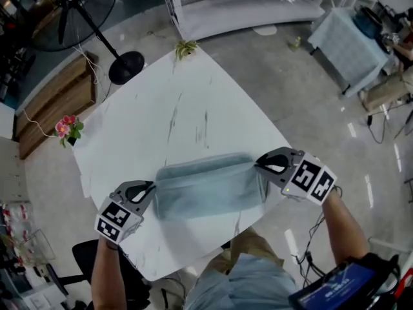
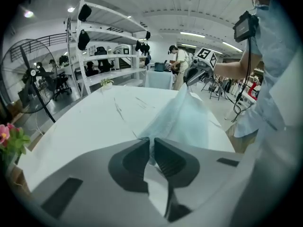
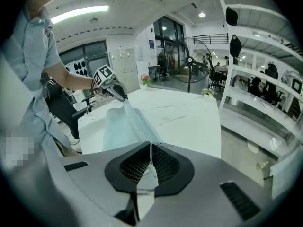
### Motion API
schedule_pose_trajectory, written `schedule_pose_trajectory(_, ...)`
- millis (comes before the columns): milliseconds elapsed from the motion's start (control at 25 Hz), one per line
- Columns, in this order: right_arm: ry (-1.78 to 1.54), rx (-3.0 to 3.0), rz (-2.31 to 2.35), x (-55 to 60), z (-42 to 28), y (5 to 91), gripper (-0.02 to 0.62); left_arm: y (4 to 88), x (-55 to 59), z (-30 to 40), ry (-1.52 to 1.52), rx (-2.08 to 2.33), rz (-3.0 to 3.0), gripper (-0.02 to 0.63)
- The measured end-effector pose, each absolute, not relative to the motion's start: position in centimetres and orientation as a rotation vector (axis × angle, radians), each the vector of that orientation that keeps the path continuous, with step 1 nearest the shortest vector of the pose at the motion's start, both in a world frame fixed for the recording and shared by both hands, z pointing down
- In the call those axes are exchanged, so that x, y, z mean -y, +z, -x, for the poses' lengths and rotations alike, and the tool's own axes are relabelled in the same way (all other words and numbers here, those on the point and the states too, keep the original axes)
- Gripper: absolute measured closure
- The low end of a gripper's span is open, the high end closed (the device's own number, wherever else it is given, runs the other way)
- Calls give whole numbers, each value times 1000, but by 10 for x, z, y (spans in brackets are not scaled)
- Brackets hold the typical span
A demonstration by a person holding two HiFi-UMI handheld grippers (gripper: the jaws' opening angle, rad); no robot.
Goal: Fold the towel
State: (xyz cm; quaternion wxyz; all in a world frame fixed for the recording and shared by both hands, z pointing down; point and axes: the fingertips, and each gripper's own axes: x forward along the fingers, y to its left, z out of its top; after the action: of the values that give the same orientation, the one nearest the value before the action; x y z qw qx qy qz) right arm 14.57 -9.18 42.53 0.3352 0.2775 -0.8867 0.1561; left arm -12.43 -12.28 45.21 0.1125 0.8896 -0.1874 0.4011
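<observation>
A pale blue towel (image 1: 205, 187) hangs stretched between my two grippers over the near part of the white table (image 1: 161, 115). My left gripper (image 1: 150, 187) is shut on the towel's left end, and cloth (image 2: 187, 119) runs out from between its closed jaws (image 2: 151, 143). My right gripper (image 1: 260, 165) is shut on the towel's right end, where the towel (image 3: 120, 124) leads away from its jaws (image 3: 151, 148) toward the other gripper (image 3: 113, 89). From the left gripper view the right gripper (image 2: 196, 72) shows at the cloth's far end.
A standing fan (image 1: 71, 5) is at the far left, with a pink flower (image 1: 68, 129) by the table's left edge and a small plant (image 1: 185, 48) at its far corner. White shelving (image 1: 245, 2) stands beyond. A dark chair (image 1: 87, 260) is at my lower left.
</observation>
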Motion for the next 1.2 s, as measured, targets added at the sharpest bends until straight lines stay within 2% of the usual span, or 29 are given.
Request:
schedule_pose_trajectory(400, 562, 2250, -660, 124, -154, 487, 557, 504, 169, 125, 1187, 603, -2440, 565)
schedule_pose_trajectory(560, 580, 2221, -699, 135, -158, 498, 554, 513, 181, 131, 1192, 679, -2396, 504)
schedule_pose_trajectory(760, 540, 2148, -768, 144, -166, 512, 575, 517, 202, 139, 1214, 841, -2405, 497)
schedule_pose_trajectory(1000, 480, 2228, -943, 164, -167, 469, 566, 486, 224, 138, 1112, 1066, -2515, 495)
schedule_pose_trajectory(1200, 388, 2311, -766, 130, -125, 443, 566, 452, 173, 108, 1055, 806, -2701, 507)
